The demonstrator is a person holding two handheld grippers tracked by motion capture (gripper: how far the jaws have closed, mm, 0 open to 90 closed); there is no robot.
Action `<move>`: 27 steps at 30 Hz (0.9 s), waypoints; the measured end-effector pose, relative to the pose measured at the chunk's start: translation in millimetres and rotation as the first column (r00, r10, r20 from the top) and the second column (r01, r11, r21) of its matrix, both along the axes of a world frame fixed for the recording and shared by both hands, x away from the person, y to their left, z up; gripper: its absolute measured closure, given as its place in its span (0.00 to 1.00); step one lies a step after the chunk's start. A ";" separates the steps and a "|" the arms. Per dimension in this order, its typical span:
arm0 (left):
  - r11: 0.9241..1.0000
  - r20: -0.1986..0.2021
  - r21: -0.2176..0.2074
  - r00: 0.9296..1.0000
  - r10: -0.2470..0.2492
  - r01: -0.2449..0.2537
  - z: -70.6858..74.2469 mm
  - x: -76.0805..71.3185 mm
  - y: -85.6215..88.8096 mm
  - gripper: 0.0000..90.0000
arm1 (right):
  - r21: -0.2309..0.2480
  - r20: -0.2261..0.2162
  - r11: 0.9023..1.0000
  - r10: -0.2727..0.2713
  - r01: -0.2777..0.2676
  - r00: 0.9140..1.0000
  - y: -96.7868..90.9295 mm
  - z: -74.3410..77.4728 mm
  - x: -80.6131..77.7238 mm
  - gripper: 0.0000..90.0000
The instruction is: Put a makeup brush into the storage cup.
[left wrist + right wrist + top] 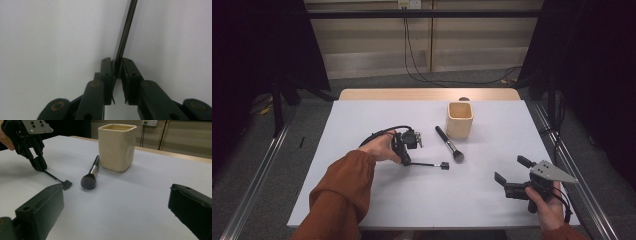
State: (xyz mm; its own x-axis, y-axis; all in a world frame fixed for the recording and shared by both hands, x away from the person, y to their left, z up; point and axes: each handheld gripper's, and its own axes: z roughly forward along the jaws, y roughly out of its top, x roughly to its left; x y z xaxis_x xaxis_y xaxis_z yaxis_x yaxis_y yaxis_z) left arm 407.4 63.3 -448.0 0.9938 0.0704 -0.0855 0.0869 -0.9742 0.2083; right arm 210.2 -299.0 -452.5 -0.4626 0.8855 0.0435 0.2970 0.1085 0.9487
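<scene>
A thin black brush (430, 164) with a small flat head lies on the white table (362, 115). My left gripper (406, 161) points down at the handle's left end and is shut on it. In the left gripper view the jaws (117, 63) pinch the slim handle (126, 32), which runs away up the picture. The right gripper view shows that gripper (38, 163) holding the thin brush (53, 177) at the far left. My right gripper (512, 169) rests low at the table's front right, open, with nothing between its jaws (116, 195).
A black powder brush (449, 141) with a silver ferrule lies just left of a cream square cup (460, 120) standing upright toward the back of the table. From the right gripper view, the powder brush (91, 175) and the cup (117, 147) are straight ahead.
</scene>
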 end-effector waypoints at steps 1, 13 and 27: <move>1.000 -0.008 0.000 1.000 0.005 -0.005 0.4 1.7 0.4 0.92 | -0.001 -0.001 1.000 0.003 -0.003 1.000 -0.1 -0.3 0.2 0.00; 0.997 -0.030 -0.034 0.997 0.069 -0.070 0.0 3.1 4.6 0.95 | 0.001 -0.004 1.000 0.003 -0.003 1.000 -0.7 -0.5 0.5 0.00; 0.978 -0.086 -0.123 0.984 0.158 -0.168 5.0 3.6 22.0 0.95 | 0.002 -0.007 1.000 -0.004 0.004 1.000 -1.2 -0.6 0.5 0.00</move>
State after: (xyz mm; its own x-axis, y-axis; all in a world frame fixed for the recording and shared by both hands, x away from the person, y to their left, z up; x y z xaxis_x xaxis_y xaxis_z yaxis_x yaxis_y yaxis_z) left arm 411.0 85.3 -443.0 0.9603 0.2143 -0.1786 0.2625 -0.9110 0.3181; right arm 210.7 -300.2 -453.1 -0.4588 0.8872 0.0486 0.3038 0.1053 0.9469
